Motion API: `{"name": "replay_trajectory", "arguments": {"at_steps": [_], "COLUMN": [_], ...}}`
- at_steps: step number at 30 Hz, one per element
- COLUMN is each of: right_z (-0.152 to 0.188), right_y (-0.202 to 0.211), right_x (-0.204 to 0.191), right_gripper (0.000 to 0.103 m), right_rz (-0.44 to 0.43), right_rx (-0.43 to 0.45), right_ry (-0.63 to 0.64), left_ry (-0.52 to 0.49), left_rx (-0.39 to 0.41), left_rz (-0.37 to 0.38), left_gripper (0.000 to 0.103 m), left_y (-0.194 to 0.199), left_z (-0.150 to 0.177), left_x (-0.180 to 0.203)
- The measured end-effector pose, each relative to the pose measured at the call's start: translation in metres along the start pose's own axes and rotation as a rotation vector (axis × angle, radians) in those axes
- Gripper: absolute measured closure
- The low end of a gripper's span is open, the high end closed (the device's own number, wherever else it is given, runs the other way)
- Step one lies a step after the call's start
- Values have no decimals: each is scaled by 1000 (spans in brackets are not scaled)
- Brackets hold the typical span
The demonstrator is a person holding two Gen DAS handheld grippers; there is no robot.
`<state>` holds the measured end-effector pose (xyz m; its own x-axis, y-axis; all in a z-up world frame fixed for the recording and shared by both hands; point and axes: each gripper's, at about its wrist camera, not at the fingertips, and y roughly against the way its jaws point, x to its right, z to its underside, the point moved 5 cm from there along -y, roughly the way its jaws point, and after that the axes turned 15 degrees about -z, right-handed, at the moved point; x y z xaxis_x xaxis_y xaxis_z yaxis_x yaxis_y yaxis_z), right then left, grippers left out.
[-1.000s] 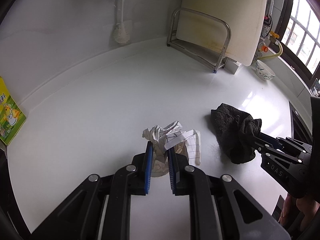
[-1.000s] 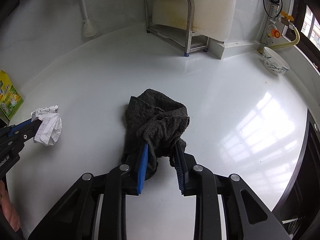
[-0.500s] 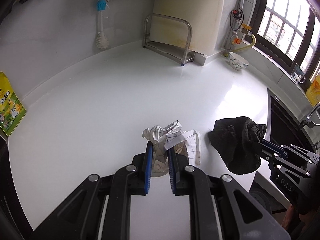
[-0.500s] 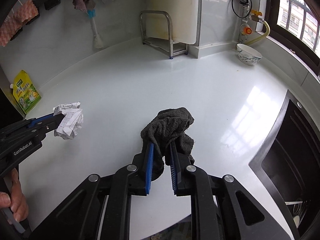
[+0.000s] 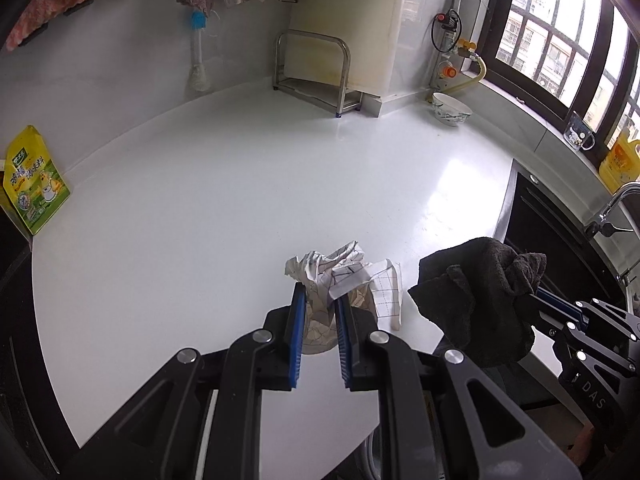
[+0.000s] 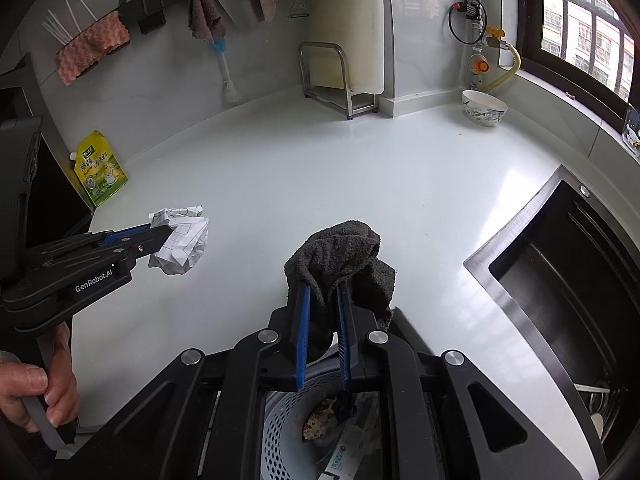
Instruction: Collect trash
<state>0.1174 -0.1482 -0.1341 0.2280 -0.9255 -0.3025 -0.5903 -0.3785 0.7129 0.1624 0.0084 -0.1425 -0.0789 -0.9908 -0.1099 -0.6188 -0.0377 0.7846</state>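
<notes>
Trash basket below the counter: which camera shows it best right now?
The right wrist view: the perforated trash basket sits below the right gripper and its dark cloth, litter visible inside. The left wrist view shows no clear basket.

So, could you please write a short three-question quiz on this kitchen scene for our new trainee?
1. True or false: the left gripper is shut on the crumpled white grid-lined paper.
2. Multiple choice: the right gripper holds A) a pink sponge, B) a dark grey terry cloth, C) a bowl.
3. Fill in: in the right wrist view, a perforated pale ______ holding scraps shows below the jaws, past the white countertop edge.

Key: 1 true; 2 B; 3 basket.
</notes>
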Motion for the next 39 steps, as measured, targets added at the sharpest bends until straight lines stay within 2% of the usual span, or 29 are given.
{"name": "replay_trajectory", "arguments": {"at_steps": [13,20,27,33,39], "right_z": [66,110,146,165,167], "right_y": [54,67,60,48,39], "right_x": [17,39,50,57,62], "right_gripper": [91,91,91,91,90], "right_rz": [-60,-67,-87,-98,-113], "right_rx": [-8,-61,-125,-169,-190], "right_ry": [13,-17,-56,-95,-120], "left_ry": [-5,-30,-81,-101,-76], "left_rx": [-18,-54,-112,-174,-189], "left_rz": [-32,-13,14,3,-26], "left_gripper": [88,88,88,88,79], "left_y": [45,54,48,31,27], "left_z": [55,91,123,141,142], "left_x": [49,85,120,132,126]}}
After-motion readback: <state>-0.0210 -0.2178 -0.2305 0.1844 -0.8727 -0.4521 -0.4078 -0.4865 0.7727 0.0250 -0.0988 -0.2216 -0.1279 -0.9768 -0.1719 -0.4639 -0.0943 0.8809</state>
